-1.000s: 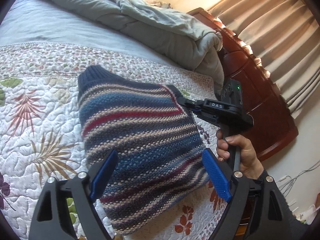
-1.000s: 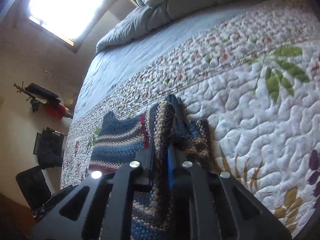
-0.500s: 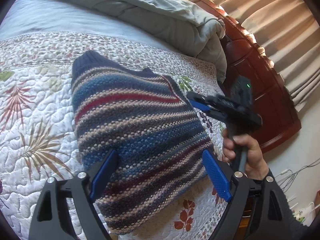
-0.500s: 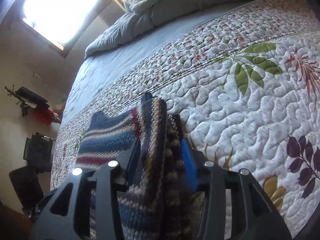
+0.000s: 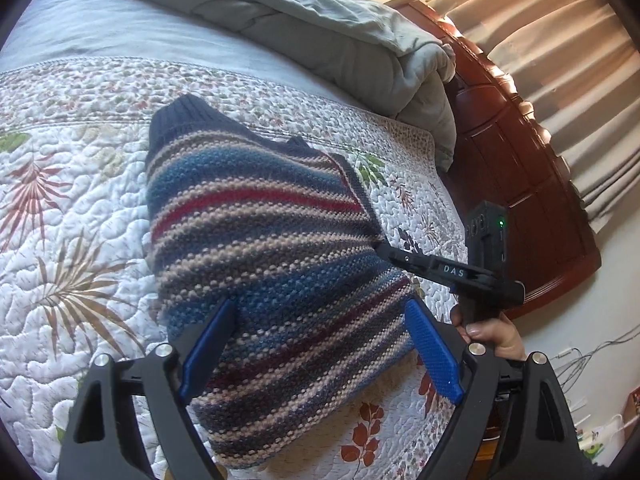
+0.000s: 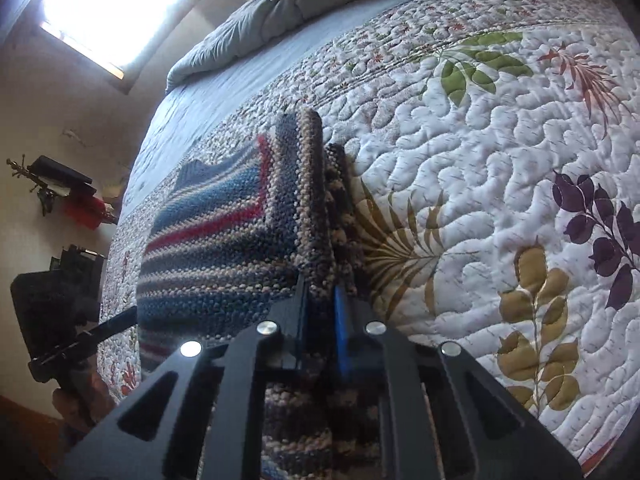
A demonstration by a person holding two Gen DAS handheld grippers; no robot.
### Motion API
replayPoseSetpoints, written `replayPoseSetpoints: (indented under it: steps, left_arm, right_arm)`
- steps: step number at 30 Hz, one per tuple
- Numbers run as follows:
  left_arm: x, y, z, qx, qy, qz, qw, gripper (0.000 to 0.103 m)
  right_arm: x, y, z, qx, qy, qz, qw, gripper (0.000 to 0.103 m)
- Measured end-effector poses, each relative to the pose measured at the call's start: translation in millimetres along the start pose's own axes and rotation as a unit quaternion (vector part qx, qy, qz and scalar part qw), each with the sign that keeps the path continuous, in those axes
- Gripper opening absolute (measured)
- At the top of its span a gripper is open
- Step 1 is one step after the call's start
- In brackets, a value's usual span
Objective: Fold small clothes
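Striped sweater (image 5: 264,264) – collar far, right tongs (image 6: 320,308) clamped

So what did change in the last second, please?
The right tool, shut on the striped knitted sweater a second ago, loosened briefly and is clamped on its edge again. The sweater shifted little on the floral quilted bedspread. The left tool stayed open above it.
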State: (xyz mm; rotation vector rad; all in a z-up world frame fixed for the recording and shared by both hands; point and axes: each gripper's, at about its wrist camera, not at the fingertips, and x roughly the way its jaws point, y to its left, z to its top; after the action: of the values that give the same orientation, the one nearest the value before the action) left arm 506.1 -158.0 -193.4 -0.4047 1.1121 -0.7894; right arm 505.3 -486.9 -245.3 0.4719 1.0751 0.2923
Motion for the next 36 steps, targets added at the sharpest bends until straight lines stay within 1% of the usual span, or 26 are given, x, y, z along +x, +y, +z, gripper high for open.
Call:
replayPoseSetpoints:
  steps: [1, 2, 3, 5, 6, 8, 10, 12, 13, 15, 16, 18, 21, 23, 25, 28, 29, 30, 34, 36]
  left_arm:
    - [-4.1, -1.8, 0.4, -0.004, -0.004, 0.0, 1.0, 0.087]
    - [-10.7, -3.5, 0.2, -0.008, -0.011, -0.012, 0.9998, 0.087]
    - [-15.9, -4.5, -0.5, -0.008, -0.017, -0.021, 0.9996, 0.087]
    - [-25.9, -11.7, -3.5, 0.007, -0.026, -0.022, 0.9994, 0.087]
    - [-27.0, -13.4, -5.6, 0.011, -0.023, -0.023, 0.9994, 0.087]
    - [-22.2, -11.7, -9.3, 0.006, -0.009, -0.021, 0.9997, 0.087]
    - [-14.9, -5.3, -14.2, -0.007, 0.004, -0.017, 0.9998, 0.087]
    - [-8.6, 2.6, -18.4, -0.026, 0.012, -0.013, 0.9995, 0.087]
    - [-6.7, 7.1, -21.9, -0.035, 0.015, -0.018, 0.9991, 0.087]
    - [-1.3, 14.5, -25.4, -0.051, 0.023, -0.022, 0.9982, 0.087]
    - [0.2, 16.6, -26.7, -0.055, 0.025, -0.022, 0.9979, 0.087]
    - [2.8, 16.8, -28.0, -0.054, 0.03, -0.02, 0.9979, 0.087]
    - [4.7, 15.0, -28.8, -0.049, 0.035, -0.016, 0.9981, 0.087]
    - [3.2, 16.6, -29.3, -0.057, 0.033, -0.02, 0.9976, 0.087]
    - [-3.1, 18.3, -30.9, -0.071, 0.029, -0.027, 0.9967, 0.087]
    - [-17.9, 16.2, -33.3, -0.065, 0.018, -0.036, 0.997, 0.087]
    - [-23.7, 17.7, -34.6, -0.064, 0.015, -0.035, 0.9972, 0.087]
    - [-27.2, 18.6, -34.2, -0.064, 0.013, -0.036, 0.9972, 0.087]
    - [-41.6, 30.0, -35.9, -0.072, 0.004, -0.034, 0.9968, 0.087]
    - [-43.6, 38.0, -37.7, -0.081, 0.006, -0.031, 0.9963, 0.087]
  right_arm:
    - [-6.2, 3.9, -2.1, -0.005, -0.007, 0.009, 1.0, 0.014]
    - [-15.6, 9.4, -4.9, -0.007, -0.017, 0.012, 1.0, 0.018]
    - [-29.4, 16.6, -10.2, -0.016, -0.029, 0.009, 0.999, 0.018]
    - [-49.1, 29.6, -21.7, -0.034, -0.042, 0.014, 0.998, 0.018]
    - [-56.7, 35.0, -28.6, -0.041, -0.044, 0.02, 0.998, 0.018]
    - [-65.9, 45.7, -46.9, -0.054, -0.036, 0.036, 0.997, 0.018]
    - [-60.3, 50.9, -59.6, -0.058, -0.019, 0.041, 0.997, 0.018]
    - [-50.1, 46.0, -69.0, -0.051, -0.008, 0.035, 0.998, 0.019]
    - [-42.4, 38.2, -74.0, -0.04, 0.002, 0.03, 0.999, 0.016]
    - [-27.7, 19.6, -78.9, -0.014, 0.016, 0.023, 1.0, 0.003]
    - [-22.8, 13.9, -79.0, -0.01, 0.018, 0.018, 1.0, 0.0]
    - [-19.1, 4.2, -80.7, 0.008, 0.017, 0.025, 1.0, 0.0]
    - [-18.2, 2.1, -80.3, 0.012, 0.019, 0.022, 0.999, 0.0]
    - [-19.3, 4.2, -80.8, 0.016, 0.023, 0.022, 0.999, 0.0]
    - [-21.6, 4.0, -80.1, 0.028, 0.028, 0.031, 0.999, 0.0]
    - [-33.5, 7.8, -74.7, 0.035, 0.02, 0.048, 0.998, 0.012]
    - [-38.1, 11.6, -72.6, 0.034, 0.015, 0.051, 0.998, 0.02]
    - [-40.0, 13.2, -70.2, 0.034, 0.011, 0.055, 0.998, 0.026]
    - [-41.9, 26.5, -53.9, 0.027, 0.0, 0.054, 0.998, 0.033]
    - [-39.3, 29.0, -42.1, 0.026, -0.008, 0.041, 0.999, 0.038]
